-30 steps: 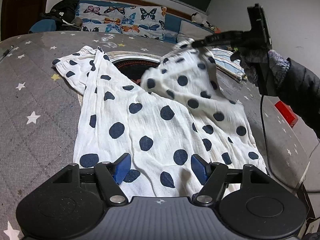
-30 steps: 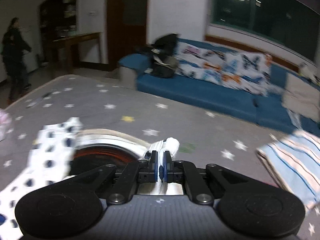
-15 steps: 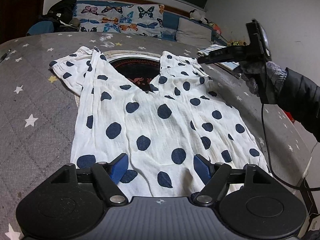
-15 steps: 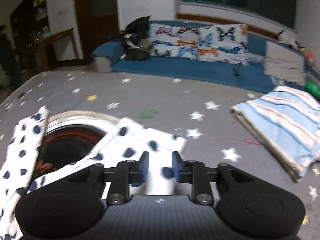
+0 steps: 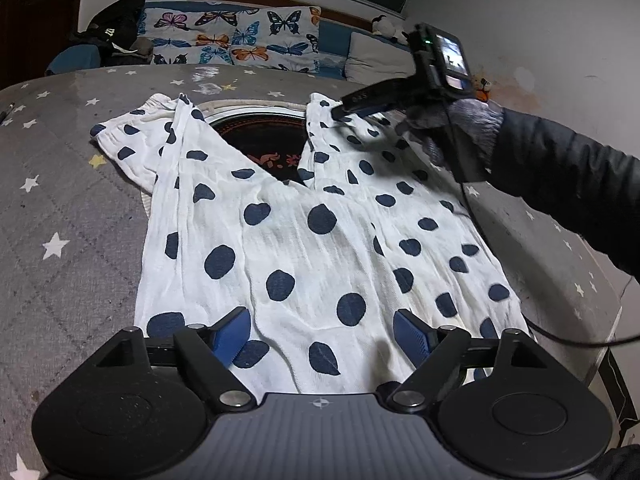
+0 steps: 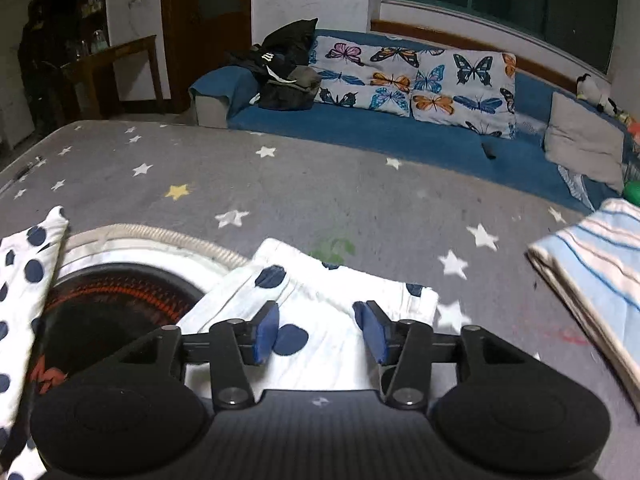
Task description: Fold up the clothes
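The white garment with navy polka dots [image 5: 312,240] lies spread flat on the grey star-print bed cover [image 5: 60,216], its two leg-like panels splayed away from the left wrist camera in a V. In the gap of that V, and partly under the cloth, sits a round dark mat with red markings [image 5: 264,140] and a pale rope-like rim; every place here is told from that mat.

The left hand-held gripper [image 5: 322,334] hovers at the garment's end farthest from the mat. Its jaws are opening, with cloth below the blue pads [image 5: 230,334] but nothing pinched between them.

The right hand-held gripper [image 6: 318,330] is low over the panel just right of the mat, near that panel's far hem. Its jaws are also opening, and the dotted cloth lies loose on the bed between the pads (released, not grasped). From the left camera, that gripper's tip meets the panel's top corner beside the mat's rim, carried by a gloved hand [image 5: 452,132] in a dark sleeve [image 5: 568,184].

Well right of the mat lies a folded blue-striped cloth [image 6: 596,276]. Beyond the mat, past the bed's edge, stands a blue sofa [image 6: 400,128] with butterfly cushions [image 6: 420,76].
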`<state>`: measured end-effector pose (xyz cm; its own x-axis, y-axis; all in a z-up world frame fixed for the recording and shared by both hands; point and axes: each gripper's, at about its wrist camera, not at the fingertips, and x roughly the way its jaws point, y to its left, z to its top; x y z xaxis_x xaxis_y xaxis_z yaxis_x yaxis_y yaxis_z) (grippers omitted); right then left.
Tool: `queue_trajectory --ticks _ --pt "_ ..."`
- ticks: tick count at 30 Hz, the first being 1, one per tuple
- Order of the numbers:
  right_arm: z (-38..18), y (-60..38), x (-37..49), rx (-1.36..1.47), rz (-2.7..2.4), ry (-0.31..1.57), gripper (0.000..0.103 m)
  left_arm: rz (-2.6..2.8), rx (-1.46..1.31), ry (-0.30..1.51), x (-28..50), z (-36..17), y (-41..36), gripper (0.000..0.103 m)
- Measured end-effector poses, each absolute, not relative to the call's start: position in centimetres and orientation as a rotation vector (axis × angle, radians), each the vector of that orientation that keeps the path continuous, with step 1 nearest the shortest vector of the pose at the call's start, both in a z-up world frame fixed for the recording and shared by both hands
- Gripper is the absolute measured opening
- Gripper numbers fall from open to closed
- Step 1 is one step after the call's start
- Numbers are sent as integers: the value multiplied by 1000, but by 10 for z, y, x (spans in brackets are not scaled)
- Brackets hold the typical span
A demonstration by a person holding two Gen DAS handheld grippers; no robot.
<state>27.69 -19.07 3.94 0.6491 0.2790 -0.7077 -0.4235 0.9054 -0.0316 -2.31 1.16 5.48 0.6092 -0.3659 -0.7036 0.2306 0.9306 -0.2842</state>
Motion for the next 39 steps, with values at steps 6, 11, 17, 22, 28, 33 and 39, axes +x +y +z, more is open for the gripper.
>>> queue_trajectory --ticks 6,11,17,22,28,33,39 --pt "50 -194 277 -193 420 777 52 -349 -173 843 -25 55 12 82" --pt "66 -201 248 -216 484 794 55 -347 -166 837 -26 55 10 83" --pt "62 -207 200 -258 553 836 56 -335 -159 831 -25 55 9 84" --pt "49 -209 175 -279 549 850 57 -308 -145 824 -21 63 10 84" --pt "60 -208 160 -240 582 807 58 -246 -125 760 0 85 19 82" --pt "67 -198 145 -210 644 784 58 -155 -101 718 46 100 29 76" --pt "60 -186 126 -208 698 786 58 -51 -64 707 117 100 32 70"
